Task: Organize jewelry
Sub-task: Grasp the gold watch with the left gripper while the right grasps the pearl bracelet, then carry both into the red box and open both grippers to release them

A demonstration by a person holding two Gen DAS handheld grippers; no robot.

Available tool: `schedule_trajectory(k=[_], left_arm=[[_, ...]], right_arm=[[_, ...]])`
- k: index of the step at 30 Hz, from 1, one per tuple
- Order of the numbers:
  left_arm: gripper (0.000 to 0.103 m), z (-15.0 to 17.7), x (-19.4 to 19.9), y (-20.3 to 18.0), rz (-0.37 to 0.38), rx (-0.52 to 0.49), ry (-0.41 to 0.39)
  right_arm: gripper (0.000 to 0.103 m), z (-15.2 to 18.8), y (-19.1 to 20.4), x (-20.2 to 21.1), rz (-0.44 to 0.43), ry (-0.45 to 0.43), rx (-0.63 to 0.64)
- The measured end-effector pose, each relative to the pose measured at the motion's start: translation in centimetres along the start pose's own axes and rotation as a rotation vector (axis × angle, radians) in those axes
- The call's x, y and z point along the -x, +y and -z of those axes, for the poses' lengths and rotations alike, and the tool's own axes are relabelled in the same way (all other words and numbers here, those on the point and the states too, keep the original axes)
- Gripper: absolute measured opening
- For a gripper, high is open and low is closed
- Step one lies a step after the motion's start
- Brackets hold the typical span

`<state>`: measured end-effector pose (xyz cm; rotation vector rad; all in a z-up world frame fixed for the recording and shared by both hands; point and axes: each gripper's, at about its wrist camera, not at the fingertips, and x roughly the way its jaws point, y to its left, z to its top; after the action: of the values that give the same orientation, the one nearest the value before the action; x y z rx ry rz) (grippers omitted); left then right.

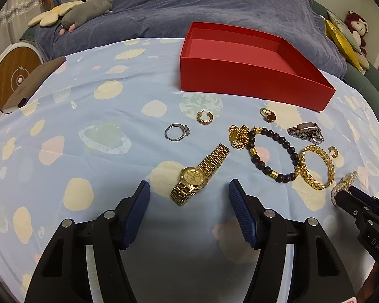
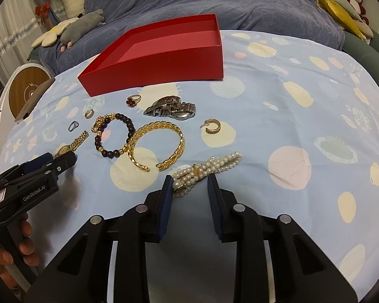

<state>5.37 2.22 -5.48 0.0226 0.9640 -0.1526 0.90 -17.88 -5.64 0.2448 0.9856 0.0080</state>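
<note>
Two grippers are in your hands over the blue spotted cloth (image 1: 88, 131). Your left gripper (image 1: 187, 189) is spread wide, its blue pads on either side of the gold watch (image 1: 199, 174), which lies flat on the cloth; neither pad touches it. Your right gripper (image 2: 189, 179) is also released, and the near end of the pearl bracelet (image 2: 207, 168) lies between its fingertips; whether the left pad touches the pearls cannot be told.

Loose on the cloth are a gold bangle (image 2: 159, 146), a dark bead bracelet (image 2: 116, 136) touching it, a gold chain (image 1: 238, 135), a silver watch (image 2: 171, 109), a red flower ring (image 2: 134, 99), a silver ring (image 1: 176, 132) and two gold hoop earrings (image 1: 204, 118) (image 2: 212, 126).

Behind them the red box (image 1: 250, 80) stands open; no jewelry shows inside it.
</note>
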Motion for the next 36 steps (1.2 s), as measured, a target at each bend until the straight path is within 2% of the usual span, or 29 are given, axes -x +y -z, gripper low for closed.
schedule_trajectory(k=[5,7,9,11,13,14,16,18,19,25,28,30,33,36], left_arm=[[0.061,0.1,0.0,-0.6,-0.003,-0.004,0.005],[0.061,0.1,0.0,-0.8,-0.002,-0.003,0.006],[0.061,0.1,0.0,-0.8,-0.004,-0.003,0.007],[0.061,0.0,0.0,-0.8,-0.005,0.001,0.006],[0.061,0.0,0.0,-0.8,-0.003,0.006,0.006],[0.061,0.0,0.0,-0.7,-0.002,0.008,0.006],[0.061,-0.1,0.0,-0.5,0.002,0.012,0.007],[0.061,-0.2,-0.1,-0.1,0.006,0.017,0.007],[0.061,-0.2,-0.1,0.1,0.004,0.019,0.006],[0.060,-0.7,-0.3,0.9,0.018,0.035,0.003],[0.046,-0.8,-0.3,0.6,0.027,0.021,0.000],[0.027,-0.9,-0.3,0.4,0.047,0.023,0.005],[0.021,-0.8,-0.2,0.0,0.076,0.023,0.015],[0.020,-0.6,0.0,-0.4,0.091,0.013,0.022]], right_arm=[[0.027,0.1,-0.9,0.3,-0.026,0.019,-0.058],[0.032,-0.2,-0.9,0.1,-0.034,0.018,-0.078],[0.040,-0.5,-0.8,0.0,-0.035,0.013,-0.088],[0.044,-0.9,-0.7,-0.3,-0.027,0.010,-0.099],[0.044,-1.1,-0.7,-0.5,-0.016,0.006,-0.108],[0.044,-1.2,-0.7,-0.6,-0.010,0.004,-0.107],[0.035,-1.2,-0.6,-0.6,0.023,0.000,-0.094],[0.020,-1.1,-0.7,-0.6,0.036,0.000,-0.080],[0.017,-1.0,-0.9,-0.5,0.033,0.002,-0.080],[0.016,-0.4,-1.3,0.0,0.010,0.009,-0.073],[0.016,-0.3,-1.2,0.2,0.003,0.013,-0.064],[0.016,-0.4,-1.1,0.4,-0.002,0.014,-0.060],[0.016,-0.4,-1.0,0.7,-0.006,0.010,-0.057],[0.016,-0.3,-1.1,1.0,-0.009,0.008,-0.057]])
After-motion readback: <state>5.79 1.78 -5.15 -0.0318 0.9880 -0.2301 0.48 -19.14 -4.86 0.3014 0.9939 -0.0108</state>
